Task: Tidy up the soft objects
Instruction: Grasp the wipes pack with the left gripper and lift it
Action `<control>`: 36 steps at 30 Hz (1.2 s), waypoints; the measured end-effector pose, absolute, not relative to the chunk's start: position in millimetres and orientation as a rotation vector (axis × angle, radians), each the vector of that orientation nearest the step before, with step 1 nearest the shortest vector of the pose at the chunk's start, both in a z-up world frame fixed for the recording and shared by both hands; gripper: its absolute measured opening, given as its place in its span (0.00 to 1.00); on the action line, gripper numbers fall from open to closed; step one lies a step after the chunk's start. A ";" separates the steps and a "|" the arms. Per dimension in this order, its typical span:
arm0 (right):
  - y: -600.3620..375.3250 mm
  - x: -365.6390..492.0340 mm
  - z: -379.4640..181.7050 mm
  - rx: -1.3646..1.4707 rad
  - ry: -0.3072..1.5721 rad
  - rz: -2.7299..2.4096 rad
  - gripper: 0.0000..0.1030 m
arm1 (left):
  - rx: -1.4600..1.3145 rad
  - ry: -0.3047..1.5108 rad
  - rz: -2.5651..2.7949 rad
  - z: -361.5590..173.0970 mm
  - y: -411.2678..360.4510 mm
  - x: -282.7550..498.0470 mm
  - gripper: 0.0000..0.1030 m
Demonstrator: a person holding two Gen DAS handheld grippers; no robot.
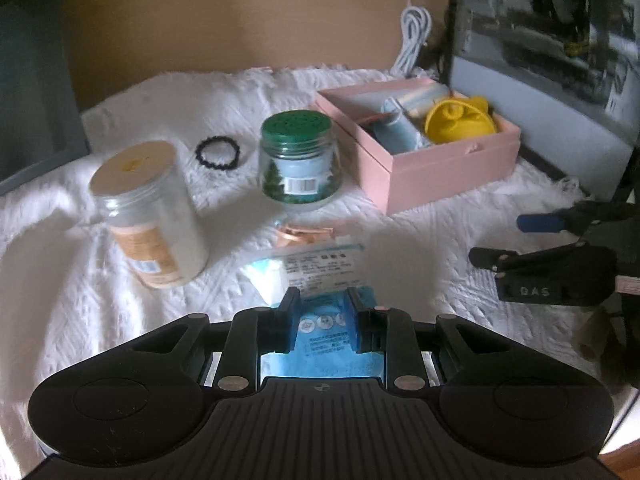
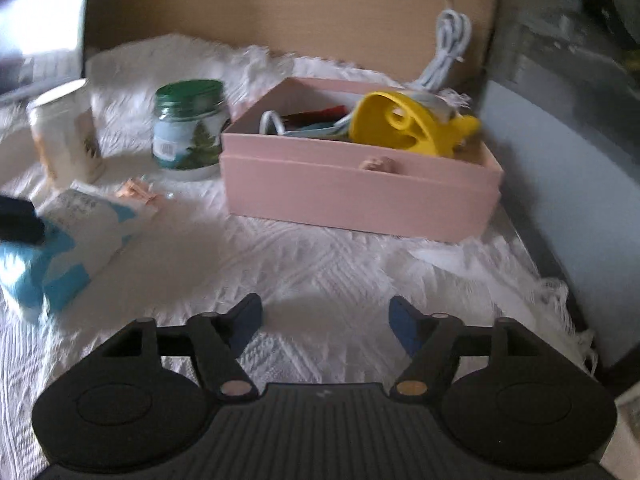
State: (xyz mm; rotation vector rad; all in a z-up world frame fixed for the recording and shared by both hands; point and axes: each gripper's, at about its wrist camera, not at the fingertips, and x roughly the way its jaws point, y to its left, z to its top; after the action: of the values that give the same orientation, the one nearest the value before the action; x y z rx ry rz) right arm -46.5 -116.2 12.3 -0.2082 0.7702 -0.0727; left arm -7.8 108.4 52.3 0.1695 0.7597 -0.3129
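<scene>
My left gripper (image 1: pixel 322 320) is shut on a blue and white soft tissue pack (image 1: pixel 316 276), which lies on the white cloth; the pack also shows at the left of the right wrist view (image 2: pixel 68 240). My right gripper (image 2: pixel 325 324) is open and empty above the cloth, in front of the pink box (image 2: pixel 360 196). It shows at the right edge of the left wrist view (image 1: pixel 520 240). The pink box (image 1: pixel 448 164) holds a yellow soft item (image 1: pixel 456 120) and blue items (image 1: pixel 400 128).
A green-lidded jar (image 1: pixel 298 160), a white jar with a tan lid (image 1: pixel 148 208), a black bead bracelet (image 1: pixel 218 151) and a small pink clip (image 1: pixel 304 234) lie on the cloth. A white cable (image 1: pixel 414 36) hangs at the back. A framed picture (image 1: pixel 560 60) leans at right.
</scene>
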 end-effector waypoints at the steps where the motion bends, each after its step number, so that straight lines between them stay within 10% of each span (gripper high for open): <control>1: -117.1 -47.3 11.6 -0.200 0.768 -0.074 0.73 | 0.180 0.760 -0.319 51.6 104.8 -6.8 0.26; 5: -120.7 -45.2 9.0 -0.162 0.773 -0.086 0.80 | 0.195 0.772 -0.350 49.6 92.9 -2.0 0.37; 12: -129.4 -41.4 7.7 -0.114 0.791 -0.092 0.88 | 0.275 0.785 -0.419 40.6 67.4 -3.8 0.86; 32: -128.7 -39.5 5.1 -0.111 0.805 -0.068 0.98 | 0.110 0.924 -0.236 18.0 89.2 33.5 0.80; 36: -128.7 -38.6 4.9 -0.118 0.820 -0.056 0.99 | 0.057 0.919 -0.239 17.5 97.3 33.1 0.63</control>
State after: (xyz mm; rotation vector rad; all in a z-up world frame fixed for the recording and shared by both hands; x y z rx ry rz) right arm -38.6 -128.8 4.9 -0.1179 0.8199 -0.0563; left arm 33.1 97.3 17.5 0.0569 0.9189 -0.2390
